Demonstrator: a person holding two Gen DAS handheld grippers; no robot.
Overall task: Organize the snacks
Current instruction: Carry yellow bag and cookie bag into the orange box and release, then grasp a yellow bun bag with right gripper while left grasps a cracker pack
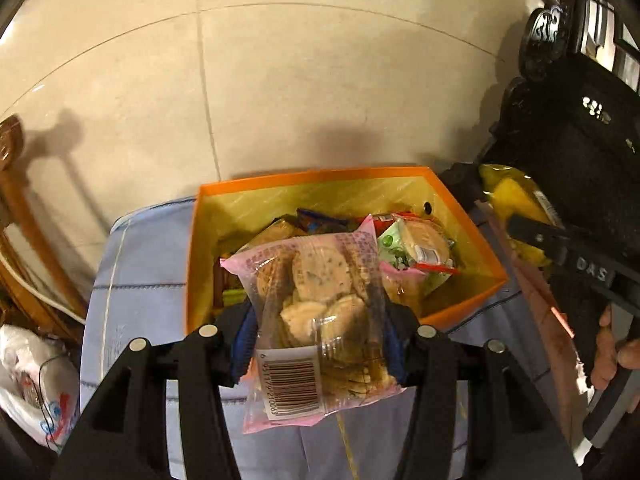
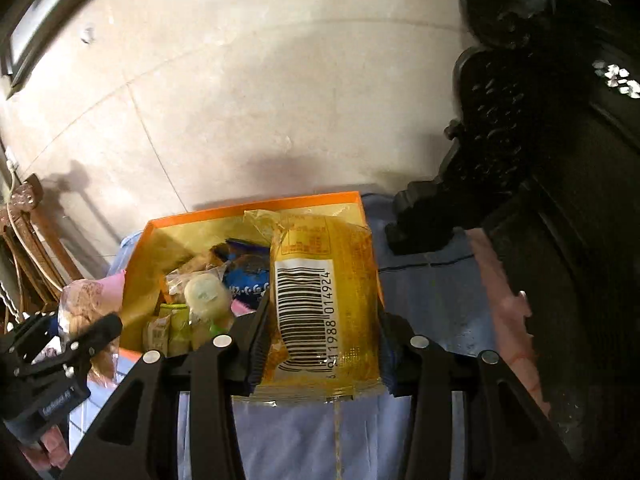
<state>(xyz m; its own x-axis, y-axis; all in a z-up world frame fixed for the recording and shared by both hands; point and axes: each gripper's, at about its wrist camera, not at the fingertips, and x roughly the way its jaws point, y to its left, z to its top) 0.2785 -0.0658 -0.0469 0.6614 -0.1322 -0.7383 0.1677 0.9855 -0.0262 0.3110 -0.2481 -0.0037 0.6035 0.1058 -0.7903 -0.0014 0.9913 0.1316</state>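
**Both grippers loaded at the snack box**

While the left gripper (image 1: 320, 344) clamps a pink-edged cookie packet (image 1: 320, 300) between its fingers, barcode end nearest the camera, the right gripper (image 2: 320, 344) is closed on a yellow snack packet (image 2: 324, 300), its barcode facing up. Both packets hang over a pale blue cloth (image 1: 144, 280) that covers the surface below.

Just beyond the fingertips sits the orange box (image 1: 312, 178), open-topped with a yellow lining, already crowded with wrapped snacks: a round biscuit in a green wrapper (image 1: 420, 244) and a dark blue packet (image 2: 248, 272) among them. In the right wrist view the left gripper shows at the box's left side, outside its wall.

A dark carved piece of furniture (image 2: 520, 140) stands close to the right of the box. On the far left lie a white plastic bag (image 1: 28, 380) and a wooden chair frame (image 1: 24, 220). Beyond everything, the glossy tiled floor (image 1: 320, 60).
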